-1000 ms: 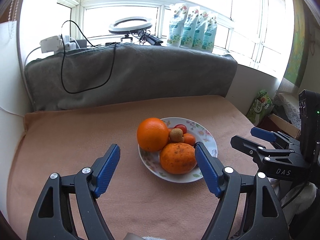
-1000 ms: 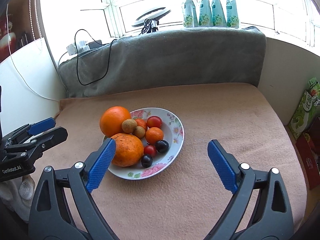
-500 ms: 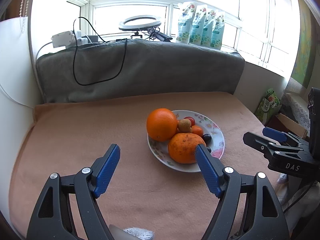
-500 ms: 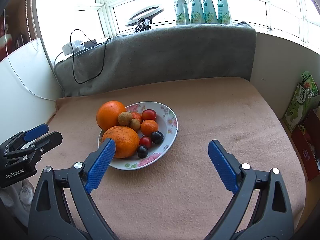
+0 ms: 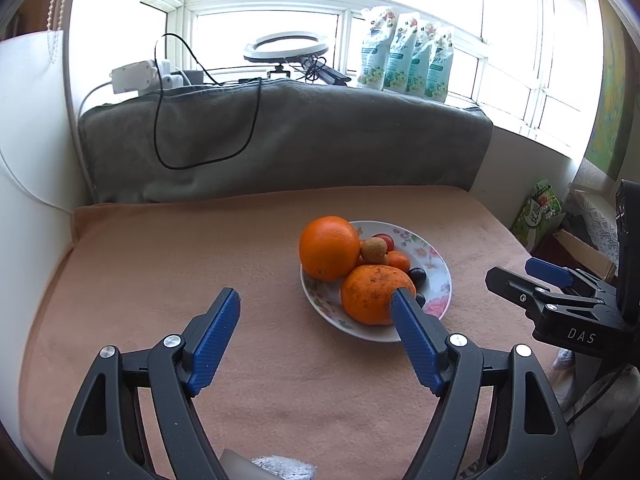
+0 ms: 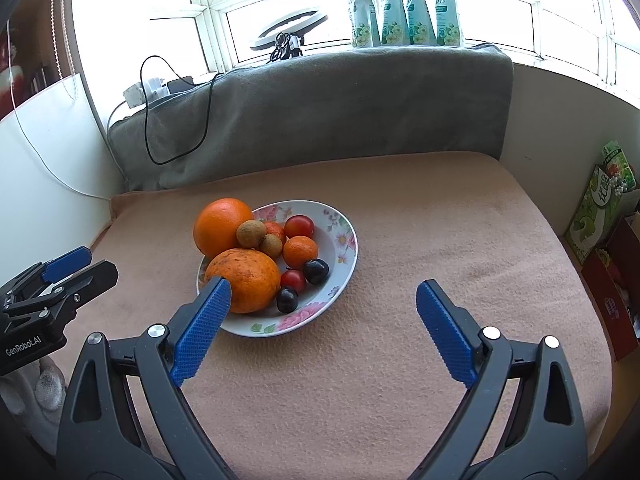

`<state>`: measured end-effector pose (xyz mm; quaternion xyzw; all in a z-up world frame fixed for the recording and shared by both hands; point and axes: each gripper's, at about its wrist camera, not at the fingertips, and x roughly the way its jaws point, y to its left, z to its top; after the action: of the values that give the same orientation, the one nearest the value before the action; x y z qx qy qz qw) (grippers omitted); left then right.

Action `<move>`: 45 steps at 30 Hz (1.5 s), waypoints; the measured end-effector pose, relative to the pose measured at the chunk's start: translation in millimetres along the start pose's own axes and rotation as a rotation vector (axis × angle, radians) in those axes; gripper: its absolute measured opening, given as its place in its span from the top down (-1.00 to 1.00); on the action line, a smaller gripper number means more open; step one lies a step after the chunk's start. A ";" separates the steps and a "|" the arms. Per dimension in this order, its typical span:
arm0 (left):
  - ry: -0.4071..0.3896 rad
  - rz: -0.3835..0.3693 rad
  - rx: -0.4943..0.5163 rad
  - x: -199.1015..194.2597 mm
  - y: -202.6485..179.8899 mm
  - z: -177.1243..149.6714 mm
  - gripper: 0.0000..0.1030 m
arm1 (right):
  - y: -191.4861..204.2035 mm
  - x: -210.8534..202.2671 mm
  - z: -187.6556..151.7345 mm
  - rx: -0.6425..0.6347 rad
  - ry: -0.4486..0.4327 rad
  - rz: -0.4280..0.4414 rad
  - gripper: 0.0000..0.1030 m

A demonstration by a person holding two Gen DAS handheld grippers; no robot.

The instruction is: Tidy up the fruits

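A flowered plate (image 6: pixel 340 240) (image 5: pixel 438 276) sits on the tan blanket, holding a smooth orange (image 6: pixel 222 226) (image 5: pixel 329 248), a speckled orange (image 6: pixel 244 280) (image 5: pixel 374 294), a small tangerine (image 6: pixel 300 251), two longans (image 6: pixel 251 233), cherry tomatoes (image 6: pixel 299 226) and dark grapes (image 6: pixel 316 271). My left gripper (image 5: pixel 316 300) is open and empty, near side of the plate and left of it. My right gripper (image 6: pixel 322 292) is open and empty, near side of the plate; it also shows in the left wrist view (image 5: pixel 532 276).
A grey blanket-covered backrest (image 6: pixel 320 112) with a black cable (image 5: pixel 200 120) stands behind. The sill holds a ring light (image 5: pixel 286 46), a power strip (image 5: pixel 132 76) and pouches (image 5: pixel 406 60). Boxes (image 6: pixel 600 208) stand beyond the right edge. A white wall (image 5: pixel 32 184) is on the left.
Both grippers have pulled back and away from the plate, which now looks smaller and farther. Both stay open and empty. The fruit has not moved.
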<state>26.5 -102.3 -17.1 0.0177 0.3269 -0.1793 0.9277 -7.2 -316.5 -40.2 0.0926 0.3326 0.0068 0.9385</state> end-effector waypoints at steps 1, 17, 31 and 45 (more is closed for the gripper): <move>0.000 0.000 0.000 0.2 0.1 0.1 -0.52 | 0.0 0.3 -0.3 0.001 0.001 -0.001 -0.86; 0.004 -0.009 -0.002 0.1 -0.5 0.7 -0.61 | -1.2 2.9 -2.1 0.018 0.010 0.003 -0.86; 0.013 -0.025 -0.009 1.8 -0.3 0.9 -0.62 | -1.4 5.1 -3.8 0.021 0.019 0.008 -0.86; 0.011 -0.021 -0.011 2.5 0.2 0.1 -0.62 | -1.4 9.7 -4.8 0.023 0.028 0.007 -0.86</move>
<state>28.4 -102.9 -18.5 0.0102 0.3333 -0.1873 0.9240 -2.7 -316.4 -50.2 0.1043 0.3454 0.0073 0.9326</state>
